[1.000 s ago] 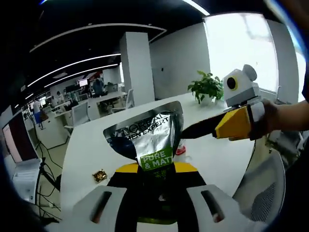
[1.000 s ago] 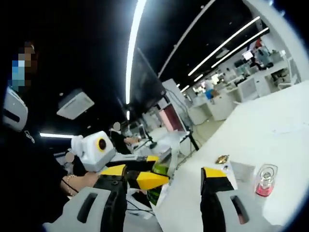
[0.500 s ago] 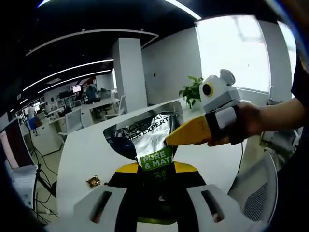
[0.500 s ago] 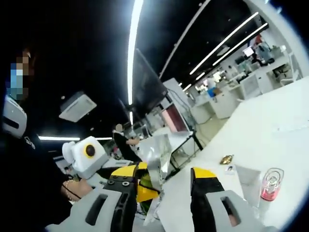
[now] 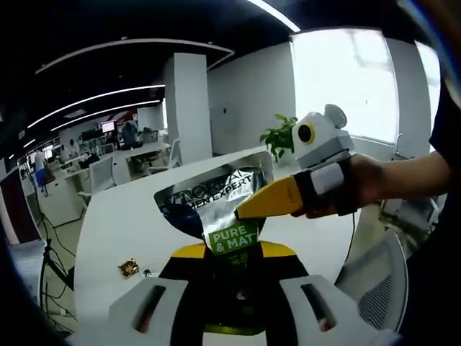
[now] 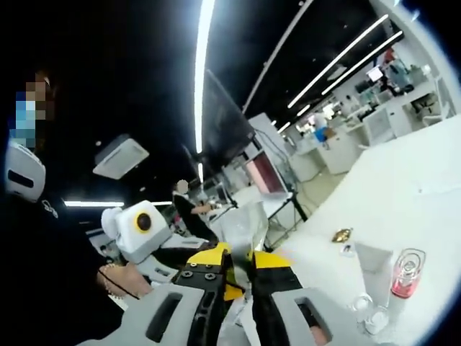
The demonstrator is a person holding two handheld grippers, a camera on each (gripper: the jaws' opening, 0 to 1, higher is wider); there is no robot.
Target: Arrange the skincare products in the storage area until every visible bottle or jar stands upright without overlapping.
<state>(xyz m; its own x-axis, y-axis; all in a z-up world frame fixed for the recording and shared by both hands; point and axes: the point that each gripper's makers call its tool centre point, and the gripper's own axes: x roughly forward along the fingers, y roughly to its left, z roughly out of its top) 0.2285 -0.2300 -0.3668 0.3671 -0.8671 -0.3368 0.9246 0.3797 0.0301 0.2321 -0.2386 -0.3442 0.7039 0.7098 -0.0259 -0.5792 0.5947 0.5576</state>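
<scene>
A silver tube printed "MEN EXPERT" and "PURE & MAT" stands with its flat crimped end up, and my left gripper is shut on its lower part. My right gripper reaches in from the right, held by a hand, with its yellow tips against the tube's right edge. In the right gripper view my right gripper has its jaws drawn together on the thin silver tube. A pink-capped clear bottle stands upright on the white table.
A small gold object lies on the white table, also seen as the gold object near a white box. Small clear glass pieces sit beside the pink bottle. A potted plant stands at the table's far end.
My right gripper has come in to the tube and its jaws have shut from wide open onto the tube's edge. The left gripper keeps its hold.
</scene>
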